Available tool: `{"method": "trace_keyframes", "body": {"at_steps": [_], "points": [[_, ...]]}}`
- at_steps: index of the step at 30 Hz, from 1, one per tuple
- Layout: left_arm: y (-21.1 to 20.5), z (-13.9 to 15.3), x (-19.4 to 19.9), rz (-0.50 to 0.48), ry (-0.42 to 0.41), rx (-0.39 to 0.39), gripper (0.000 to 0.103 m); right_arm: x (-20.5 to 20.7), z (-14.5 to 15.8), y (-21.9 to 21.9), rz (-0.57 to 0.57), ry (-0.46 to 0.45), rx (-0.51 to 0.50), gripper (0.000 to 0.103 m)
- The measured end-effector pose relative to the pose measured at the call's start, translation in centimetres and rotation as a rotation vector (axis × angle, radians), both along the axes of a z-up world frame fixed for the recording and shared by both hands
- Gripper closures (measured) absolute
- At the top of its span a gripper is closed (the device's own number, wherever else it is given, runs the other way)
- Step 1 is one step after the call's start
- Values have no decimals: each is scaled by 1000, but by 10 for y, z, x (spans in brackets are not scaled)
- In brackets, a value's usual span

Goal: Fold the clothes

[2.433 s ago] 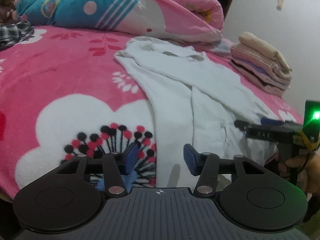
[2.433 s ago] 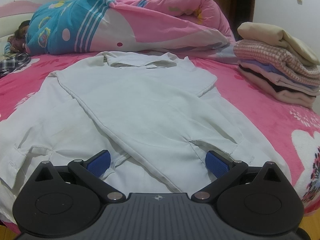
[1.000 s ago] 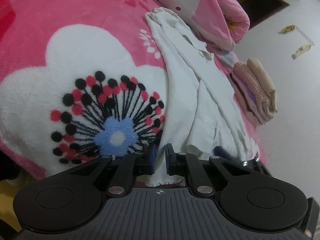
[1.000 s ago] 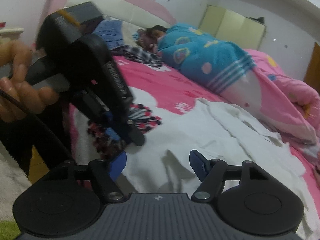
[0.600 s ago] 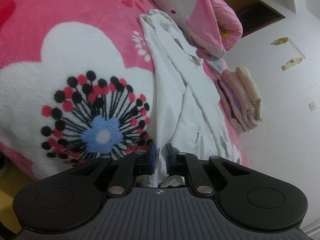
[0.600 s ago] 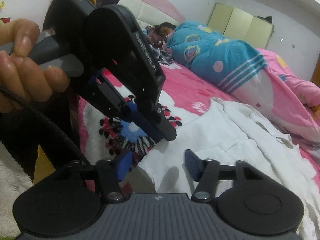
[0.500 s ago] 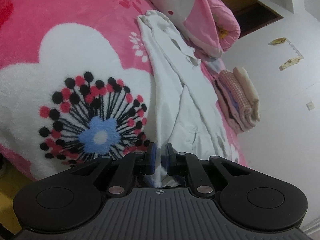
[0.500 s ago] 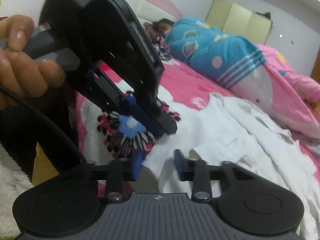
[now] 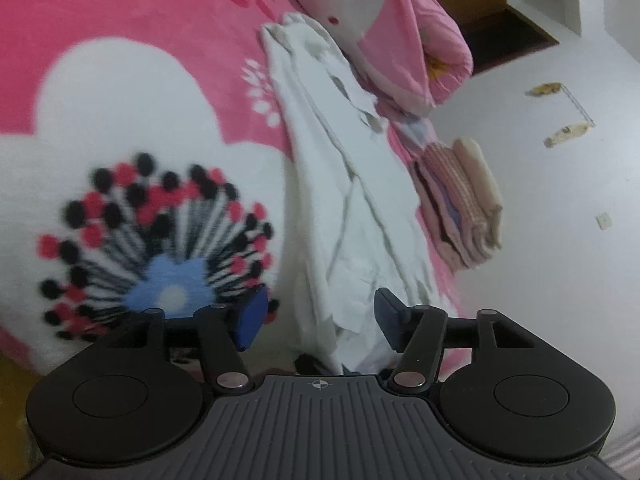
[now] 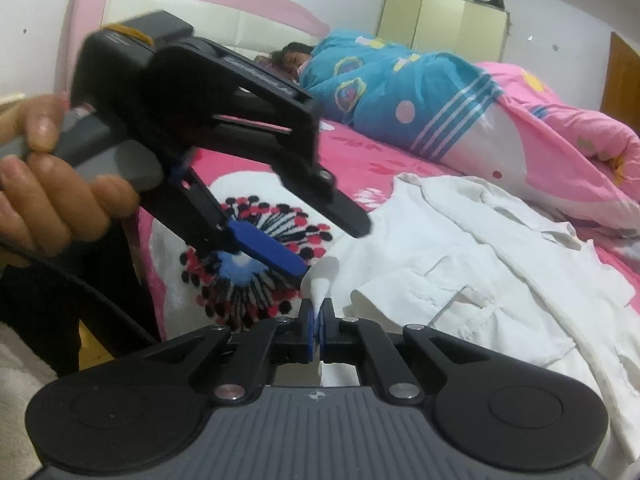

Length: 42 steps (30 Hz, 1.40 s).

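A white shirt [image 9: 352, 208] lies lengthwise on the pink flowered bed cover [image 9: 120, 100], its near hem bunched at the bed's edge. My left gripper [image 9: 318, 318] has its jaws opening; the hem sits between the blue pads without being pressed. In the right wrist view the shirt [image 10: 480, 248] spreads to the right. There my right gripper [image 10: 318, 332] is shut on a raised corner of the hem. The left gripper [image 10: 320, 240], held by a hand [image 10: 52, 192], hovers just above and left of that corner.
A stack of folded clothes [image 9: 460, 200] sits on the bed beyond the shirt, near the white wall. A rolled pink and blue quilt [image 9: 400, 40] lies at the far side, and a person [image 10: 400, 92] lies under it. The bed's edge is right below both grippers.
My left gripper's jaws have parted and let go of the shirt's hem. My right gripper's jaws have closed on the hem's corner. Both hands have stayed near the bed's edge.
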<state>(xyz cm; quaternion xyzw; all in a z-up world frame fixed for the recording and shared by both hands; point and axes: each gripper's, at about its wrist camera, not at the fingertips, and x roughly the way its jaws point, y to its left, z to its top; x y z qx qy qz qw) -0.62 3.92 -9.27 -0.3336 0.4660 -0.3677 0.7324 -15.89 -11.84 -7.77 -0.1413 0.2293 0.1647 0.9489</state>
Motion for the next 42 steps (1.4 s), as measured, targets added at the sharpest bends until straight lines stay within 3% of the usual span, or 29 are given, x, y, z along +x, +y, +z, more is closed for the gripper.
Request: {"method": "trace_keyframes", "body": {"at_steps": [21, 31, 34, 37, 42], "points": [[-44, -9, 44, -230, 79, -103, 41, -4, 18, -7, 22, -63, 32, 102], [-71, -10, 52, -286, 80, -99, 41, -1, 21, -11, 29, -77, 53, 102], [-74, -9, 52, -297, 71, -93, 41, 2, 22, -22, 27, -38, 119, 96], [-74, -10, 53, -305, 79, -95, 41, 2, 23, -41, 9, -2, 201, 61], [-77, -9, 54, -314, 73, -73, 41, -9, 35, -93, -47, 17, 338, 58]]}}
